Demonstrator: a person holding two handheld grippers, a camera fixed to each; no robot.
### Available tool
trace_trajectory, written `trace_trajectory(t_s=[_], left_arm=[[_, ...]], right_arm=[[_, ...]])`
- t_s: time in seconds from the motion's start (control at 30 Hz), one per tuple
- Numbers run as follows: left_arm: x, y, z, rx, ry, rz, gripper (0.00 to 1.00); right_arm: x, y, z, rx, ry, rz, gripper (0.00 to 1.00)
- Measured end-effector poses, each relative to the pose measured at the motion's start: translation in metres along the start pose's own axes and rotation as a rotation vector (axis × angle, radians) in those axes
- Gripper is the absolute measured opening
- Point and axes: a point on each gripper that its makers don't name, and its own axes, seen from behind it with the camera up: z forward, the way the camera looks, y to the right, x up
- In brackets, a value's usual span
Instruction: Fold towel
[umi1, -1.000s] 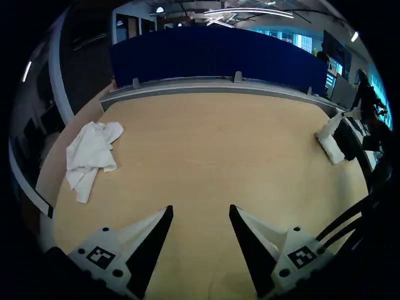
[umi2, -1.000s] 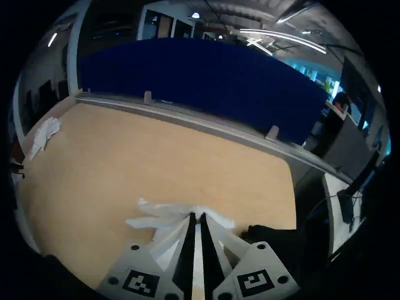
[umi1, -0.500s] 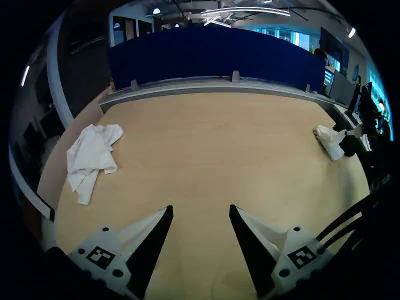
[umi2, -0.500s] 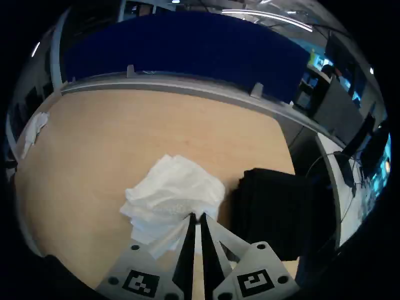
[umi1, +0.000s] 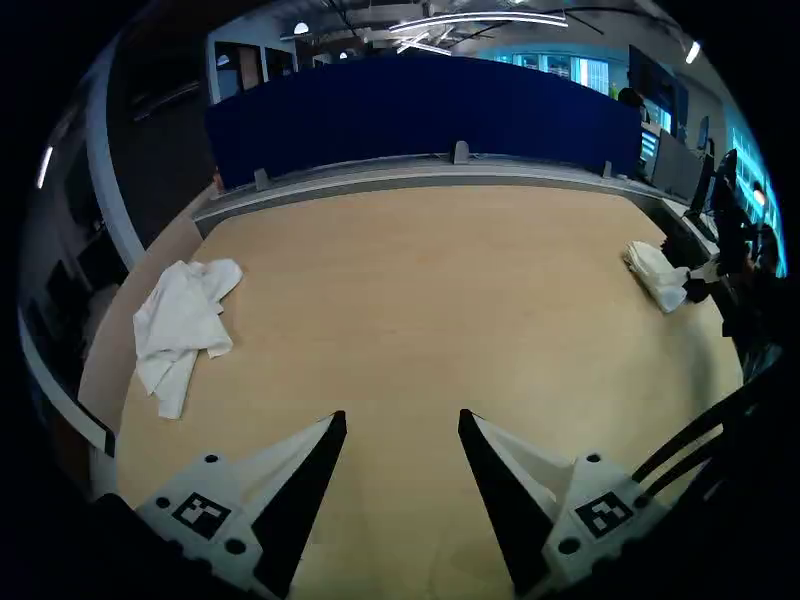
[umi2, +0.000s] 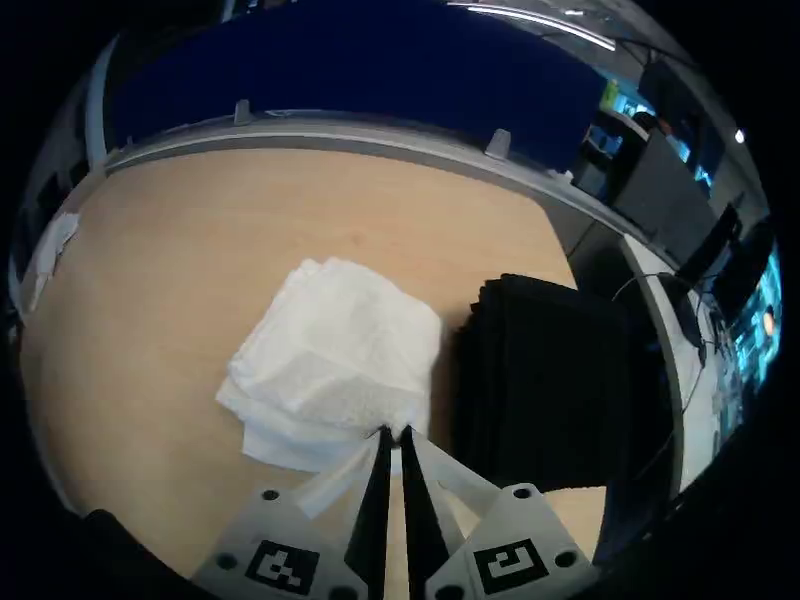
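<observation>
**Desk:** Where does the towel lie?

**Photographer:** The folded towel (umi2: 340, 350) rests near the worktop's (umi2: 200, 250) right edge, just beside a black stack (umi2: 550, 390). The right gripper (umi2: 392, 440) has its jaws almost closed, pinching the towel's near hem.

**Desk:** And the other?

**Photographer:** The left gripper (umi1: 400, 420) hangs wide open and empty above the near edge, with a crumpled towel (umi1: 180, 320) at the left edge.

**Desk:** Best handling?

**Photographer:** Probably let go low and draw straight back, so the layers stay square.
</observation>
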Motion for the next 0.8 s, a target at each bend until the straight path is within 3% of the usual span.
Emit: trace_trajectory(t_s=[0.27, 0.33, 0.47, 0.6, 0.8], left_arm=[[0.002, 0.001, 0.0, -0.007, 0.01, -0.012, 0.83], [0.002, 0.001, 0.0, -0.007, 0.01, -0.011, 0.83], [0.005, 0.001, 0.001, -0.008, 0.012, -0.006, 0.83], [0.007, 0.001, 0.001, -0.008, 0.014, -0.003, 0.83], [0.005, 0.002, 0.001, -0.008, 0.011, 0.0, 0.83]], right_arm=[[-0.015, -0.001, 0.009, -0.018, -0.021, 0.012, 0.12], [-0.017, 0.0, 0.01, -0.023, -0.021, 0.015, 0.17], [-0.021, 0.002, 0.012, -0.037, -0.022, 0.02, 0.44], [-0.025, 0.003, 0.015, -0.041, -0.021, 0.021, 0.59], [-0.031, -0.001, 0.021, -0.021, -0.022, 0.027, 0.62]])
